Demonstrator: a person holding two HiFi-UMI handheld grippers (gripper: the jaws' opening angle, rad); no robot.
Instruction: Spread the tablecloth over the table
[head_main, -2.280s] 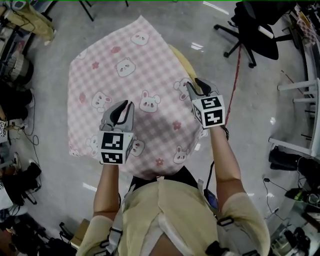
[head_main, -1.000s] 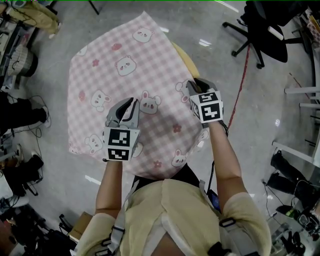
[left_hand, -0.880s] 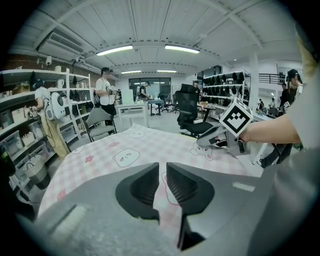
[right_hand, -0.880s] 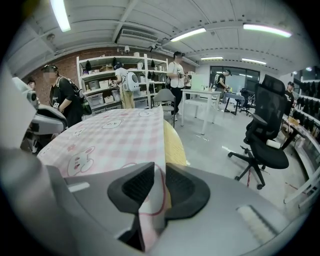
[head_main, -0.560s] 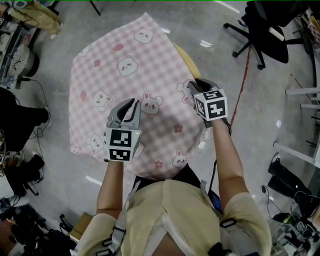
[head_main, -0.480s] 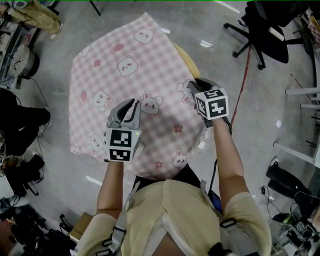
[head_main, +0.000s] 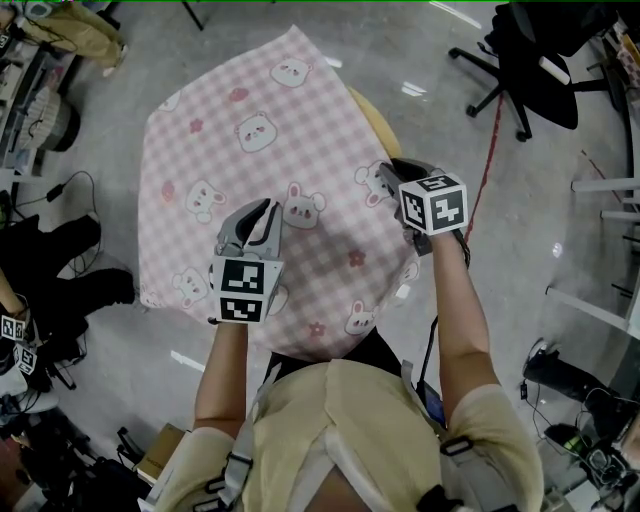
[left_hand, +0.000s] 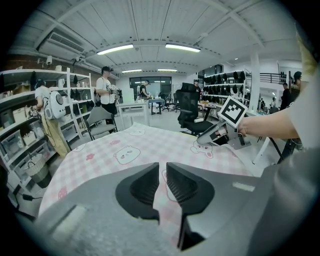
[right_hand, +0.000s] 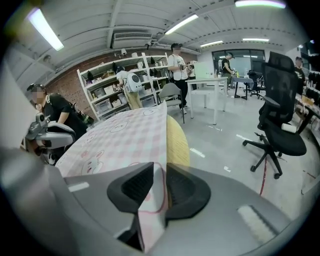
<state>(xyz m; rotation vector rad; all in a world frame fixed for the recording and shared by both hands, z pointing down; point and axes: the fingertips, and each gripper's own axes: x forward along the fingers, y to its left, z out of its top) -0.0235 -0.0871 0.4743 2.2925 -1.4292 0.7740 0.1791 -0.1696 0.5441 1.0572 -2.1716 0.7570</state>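
Observation:
A pink checked tablecloth (head_main: 270, 150) with bear prints lies over a round yellowish table (head_main: 375, 125), whose rim shows bare at the right. My right gripper (head_main: 388, 178) is at the cloth's right edge. In the right gripper view the hemmed edge (right_hand: 152, 200) stands between the jaws of the right gripper (right_hand: 160, 172), filling the gap as they close on it. My left gripper (head_main: 252, 218) hovers over the middle of the cloth. Its jaws (left_hand: 162, 172) stand a narrow slit apart, with flat cloth (left_hand: 125, 150) seen through the slit and nothing pinched.
A black office chair (head_main: 520, 70) and a red cable (head_main: 483, 150) are on the floor to the right. A person's dark legs (head_main: 70, 290) are close to the table's left side. Shelves (right_hand: 115, 85) and several people stand further off.
My right gripper has rolled a little at the cloth's edge without shifting place. The left gripper has kept still. The dark legs at the left have moved closer to the table.

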